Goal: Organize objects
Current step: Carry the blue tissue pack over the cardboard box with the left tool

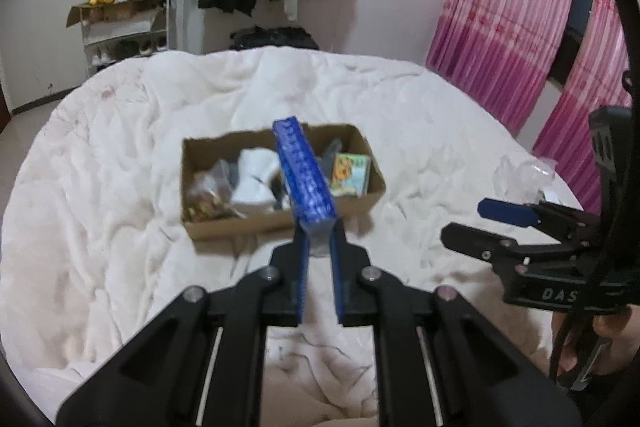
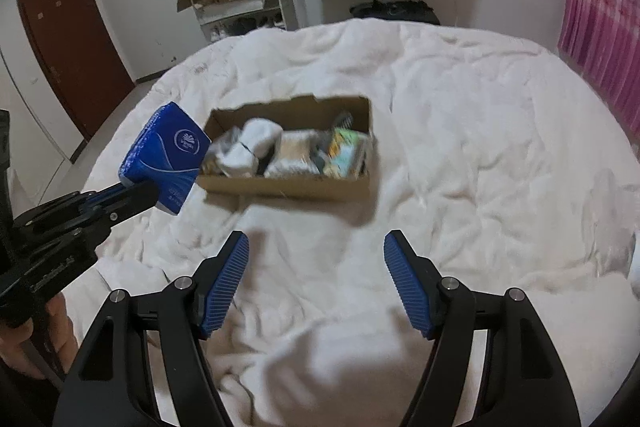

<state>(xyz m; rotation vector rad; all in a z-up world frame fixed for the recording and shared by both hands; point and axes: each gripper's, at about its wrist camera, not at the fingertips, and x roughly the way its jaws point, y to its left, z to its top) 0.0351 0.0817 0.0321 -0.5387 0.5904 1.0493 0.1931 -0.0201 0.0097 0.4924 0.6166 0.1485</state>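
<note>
Tongs, left point(image 1: 318, 247): pinching blue tissue pack point(image 1: 305, 173) by its near end, held edge-up, likely so it slots into a narrow gap. Ahead of them, cardboard box point(image 1: 280, 223) on the bed point(image 1: 120, 167), already crowded with white socks point(image 1: 256, 175) and a picture card point(image 1: 351, 174). Tongs, right point(image 2: 316, 279): spread, empty, hovering short of the box, probably free for the next item.

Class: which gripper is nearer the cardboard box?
Left, probably. The left gripper, shut on the tissue pack, holds it beside the box at its left end. The right gripper hangs open, farther back over the quilt.
</note>
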